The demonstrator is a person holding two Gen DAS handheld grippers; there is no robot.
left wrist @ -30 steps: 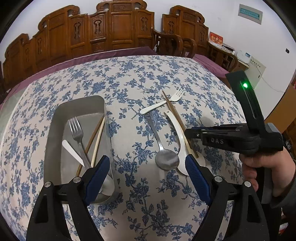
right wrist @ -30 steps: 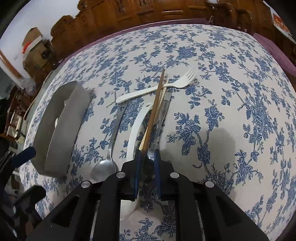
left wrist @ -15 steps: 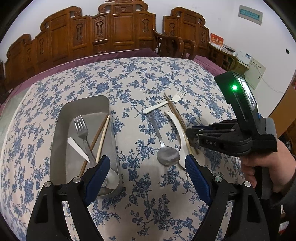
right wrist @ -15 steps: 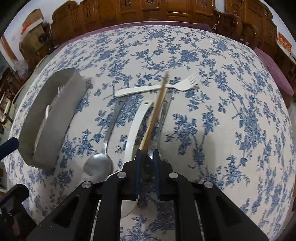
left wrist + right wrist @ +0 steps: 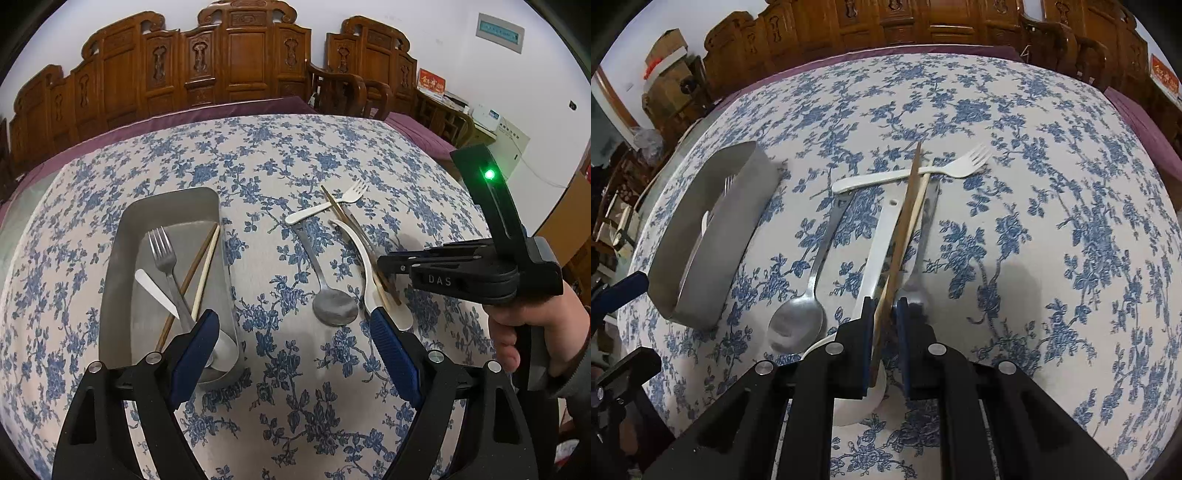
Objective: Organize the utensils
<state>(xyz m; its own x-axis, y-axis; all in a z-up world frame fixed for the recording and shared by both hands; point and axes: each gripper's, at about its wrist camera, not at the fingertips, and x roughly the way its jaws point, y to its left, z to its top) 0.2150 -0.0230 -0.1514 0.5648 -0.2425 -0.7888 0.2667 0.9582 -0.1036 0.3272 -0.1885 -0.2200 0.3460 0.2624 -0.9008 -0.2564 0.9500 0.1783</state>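
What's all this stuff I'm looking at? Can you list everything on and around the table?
Rectangular metal tray: one, grey, table's left.
Metal fork: one, silver, in tray.
Chopsticks in tray: two, brown and cream.
White utensil handle: one, in tray.
Metal spoon: one, silver, on cloth.
White plastic fork: one, across the pile.
White plastic spoon: one, beside metal spoon.
Loose chopsticks: two, brown and cream, near ends between right pads.
Floral tablecloth: one, blue-white.
Carved wooden chairs: several, behind.
Left hand-held gripper: open.
Right hand-held gripper: shut on chopsticks.
Hand: one, holding right gripper.
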